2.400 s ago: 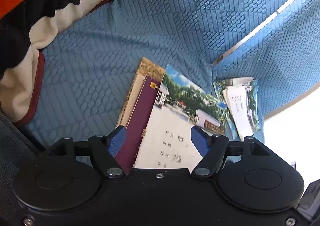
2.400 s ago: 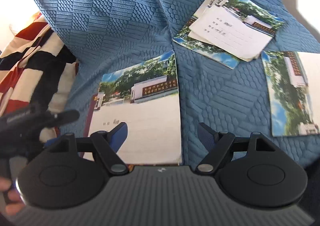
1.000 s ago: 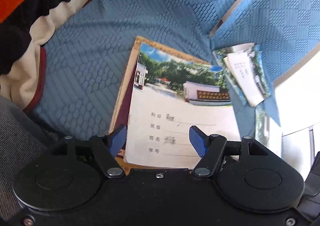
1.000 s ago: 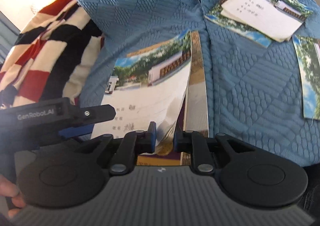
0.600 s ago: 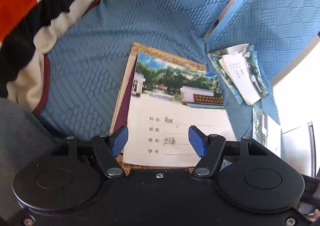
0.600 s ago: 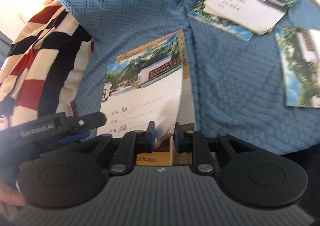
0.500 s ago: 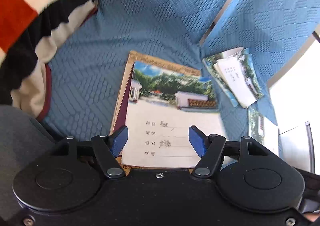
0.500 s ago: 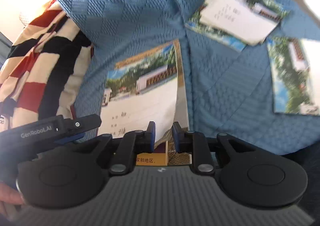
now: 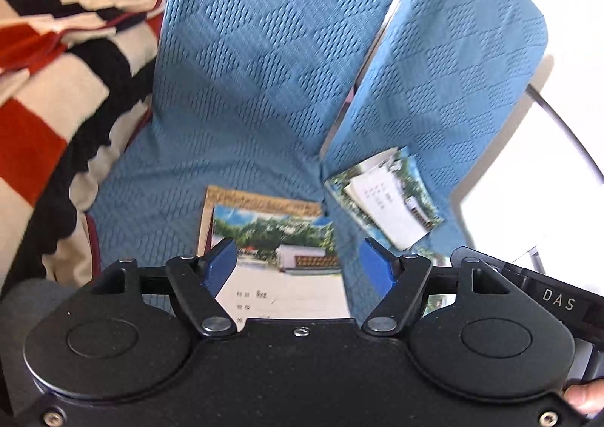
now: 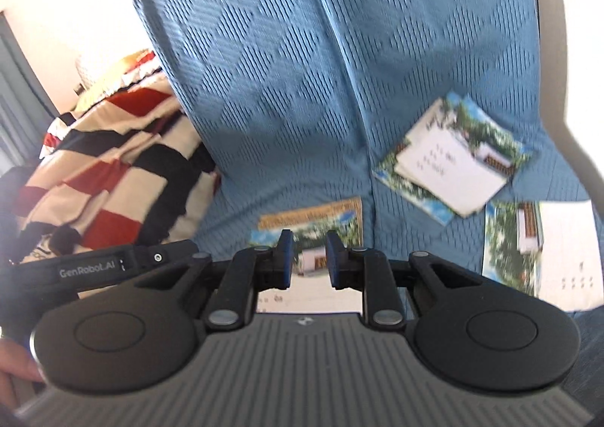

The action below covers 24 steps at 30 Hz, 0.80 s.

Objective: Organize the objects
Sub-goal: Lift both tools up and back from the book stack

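Left wrist view showed the left claw (image 9: 298, 266) with its blue pads spread wide and still opening, nothing gripped between them; beyond it the stacked notebook (image 9: 277, 261) lay flat on the blue sofa seat (image 9: 158, 196), squared on top of a brown-edged booklet (image 9: 264, 200). Further out, a loose heap of notebooks (image 9: 385, 210) sat just across the seam between the cushions, and the striped blanket (image 9: 49, 87) was bunched along the left side. In the right wrist view the right claw (image 10: 308, 257) had its pads drawn close with a narrow gap and no paper seen between them, so it looked released above the same stack. Out to its right lay the heap (image 10: 453, 166) and a single notebook (image 10: 543, 249) near the cushion's front edge. The remaining work was probably to bring those scattered books onto the stack. A thin, floppy cover could bend or slip if pinched only at a corner, the heap might fan apart when one book was pulled from it, and the soft cushion could let the stack slide out of square under a careless drop.
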### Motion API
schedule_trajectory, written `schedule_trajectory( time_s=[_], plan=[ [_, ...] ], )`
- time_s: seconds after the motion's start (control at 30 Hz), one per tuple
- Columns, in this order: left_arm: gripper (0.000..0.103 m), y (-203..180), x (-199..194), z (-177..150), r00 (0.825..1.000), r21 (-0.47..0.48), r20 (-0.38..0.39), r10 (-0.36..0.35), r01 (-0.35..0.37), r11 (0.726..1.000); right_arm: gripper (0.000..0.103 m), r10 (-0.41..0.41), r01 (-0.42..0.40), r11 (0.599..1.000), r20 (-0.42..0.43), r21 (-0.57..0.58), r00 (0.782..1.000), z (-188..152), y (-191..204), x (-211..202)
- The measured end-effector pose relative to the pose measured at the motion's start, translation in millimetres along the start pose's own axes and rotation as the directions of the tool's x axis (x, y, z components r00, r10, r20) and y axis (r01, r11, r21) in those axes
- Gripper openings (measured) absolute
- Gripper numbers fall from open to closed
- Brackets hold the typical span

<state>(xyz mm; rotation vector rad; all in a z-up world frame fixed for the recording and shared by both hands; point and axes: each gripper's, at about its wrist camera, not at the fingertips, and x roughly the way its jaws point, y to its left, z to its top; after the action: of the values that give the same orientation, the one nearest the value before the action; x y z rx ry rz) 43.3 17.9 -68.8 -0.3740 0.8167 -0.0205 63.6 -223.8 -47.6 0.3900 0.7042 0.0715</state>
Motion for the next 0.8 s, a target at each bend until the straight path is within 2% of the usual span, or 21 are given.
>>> schedule_trajectory(
  time_s=[0.2, 0.43, 0.57, 0.7, 0.77, 0.8],
  plan=[
    [0.078, -13.4, -22.2, 2.1, 0.999, 0.028, 0.038, -0.018, 0.017, 0.999, 0.022, -0.008, 0.01, 0.999, 0.049, -0.036, 0.999, 5.9, 6.8, -23.4],
    [0.087, -21.1, -46.2, -1.8, 0.998, 0.036, 0.053, -0.021, 0.019, 0.999, 0.022, -0.023, 0.025, 1.0, 0.06, -0.019, 0.998, 3.0, 6.5, -45.7],
    [0.097, -22.8, -52.0, -5.7, 0.999, 0.028, 0.051, -0.015, 0.014, 1.0, 0.023, -0.045, 0.047, 0.998, 0.065, -0.028, 0.997, -3.7, 5.6, -55.1],
    [0.1, -29.6, -53.9, -11.1, 0.998, 0.056, 0.06, -0.007, 0.004, 0.998, 0.023, -0.075, 0.076, 0.997, 0.057, -0.021, 0.996, -12.1, 0.9, -57.6],
    [0.101, -32.8, -52.2, -12.9, 0.998, 0.064, 0.056, -0.007, 0.004, 0.998, 0.027, -0.091, 0.092, 0.996, 0.049, -0.012, 0.995, -16.0, -2.4, -57.9],
    [0.101, -34.2, -51.1, -13.6, 0.999, 0.066, 0.053, -0.015, 0.011, 0.998, 0.034, -0.099, 0.1, 0.995, 0.048, -0.011, 0.994, -17.5, -3.4, -58.0]
  ],
)
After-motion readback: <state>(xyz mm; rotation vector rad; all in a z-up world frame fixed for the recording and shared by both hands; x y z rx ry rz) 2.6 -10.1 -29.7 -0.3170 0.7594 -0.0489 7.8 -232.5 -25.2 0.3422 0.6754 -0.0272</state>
